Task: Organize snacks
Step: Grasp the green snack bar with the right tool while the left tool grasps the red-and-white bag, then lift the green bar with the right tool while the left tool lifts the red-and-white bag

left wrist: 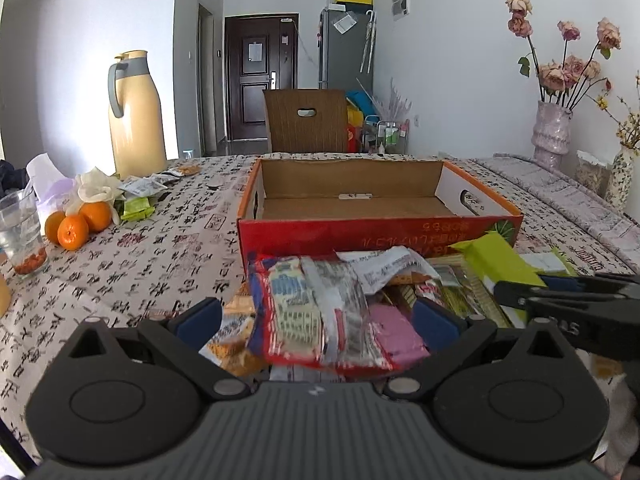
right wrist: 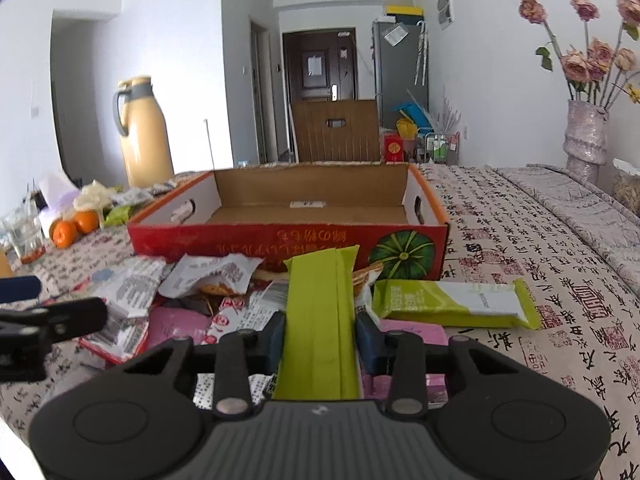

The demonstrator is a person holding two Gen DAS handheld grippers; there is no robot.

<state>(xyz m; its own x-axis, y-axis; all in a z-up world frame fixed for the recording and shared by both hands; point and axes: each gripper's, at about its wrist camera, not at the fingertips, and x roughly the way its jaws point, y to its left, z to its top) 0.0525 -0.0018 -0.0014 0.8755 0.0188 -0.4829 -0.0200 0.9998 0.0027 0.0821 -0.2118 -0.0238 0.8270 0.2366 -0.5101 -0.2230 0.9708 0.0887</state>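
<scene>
Right wrist view puts the cardboard box (right wrist: pixel 288 216) across the middle of the frame, its floor bare apart from a small strip at the back, so you have free choice of where the first packet goes. Lift high enough to clear the near red wall before you move forward, and set packets flat along one side so rows can build.

Below the box, the snack pile (right wrist: pixel 192 292) spreads over the lower left and centre of the patterned table (right wrist: pixel 540 248). Your right gripper (right wrist: pixel 320 340) is closed narrow on the long green packet (right wrist: pixel 320 300), which stands up toward the box; carry it level so its free end does not catch the wall. A second green packet (right wrist: pixel 452 304) lies flat at centre right.

In the left wrist view your left gripper (left wrist: pixel 316 320) stands wide, fingers on either side of the red-edged clear packet (left wrist: pixel 316 312) at lower centre. I cannot tell whether the pads touch it.

Hard to make out: packets under the top layer are mostly covered, print on the wrappers is unreadable, and both gripper bodies hide the table's near edge.
</scene>
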